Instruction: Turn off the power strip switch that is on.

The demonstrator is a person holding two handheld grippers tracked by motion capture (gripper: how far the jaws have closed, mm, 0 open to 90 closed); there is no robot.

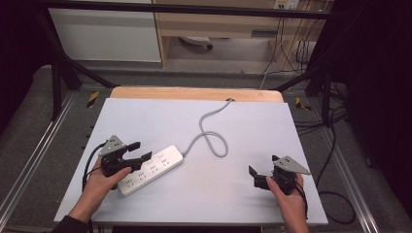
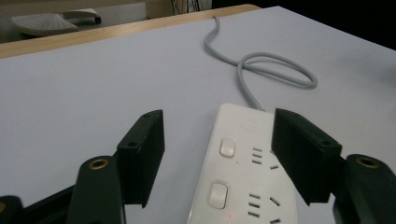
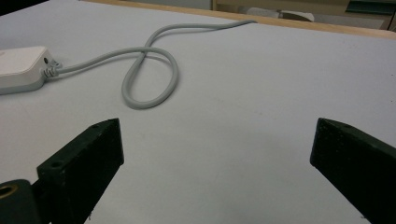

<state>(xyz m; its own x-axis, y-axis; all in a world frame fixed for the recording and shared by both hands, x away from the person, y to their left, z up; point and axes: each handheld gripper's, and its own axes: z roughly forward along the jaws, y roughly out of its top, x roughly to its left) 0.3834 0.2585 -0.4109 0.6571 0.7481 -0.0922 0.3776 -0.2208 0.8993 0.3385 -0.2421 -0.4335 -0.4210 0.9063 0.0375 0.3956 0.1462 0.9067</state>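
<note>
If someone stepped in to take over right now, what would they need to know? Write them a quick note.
Left gripper: open, jaws hovering over the near end of the power strip, holding nothing.
Right gripper: open, empty, over bare table at the right.
Power strip: lies flat at the left; a small red light shows on it in the left gripper view. Its cord makes one loop and runs off the far edge.
Done: nothing gripped or pressed that I can see.
Left: probably close in on the strip or its switches.

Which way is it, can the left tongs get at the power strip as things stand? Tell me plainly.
Probably yes. The left tongs hang open right over the power strip, jaws either side of its width, with nothing between them and the switches.
</note>
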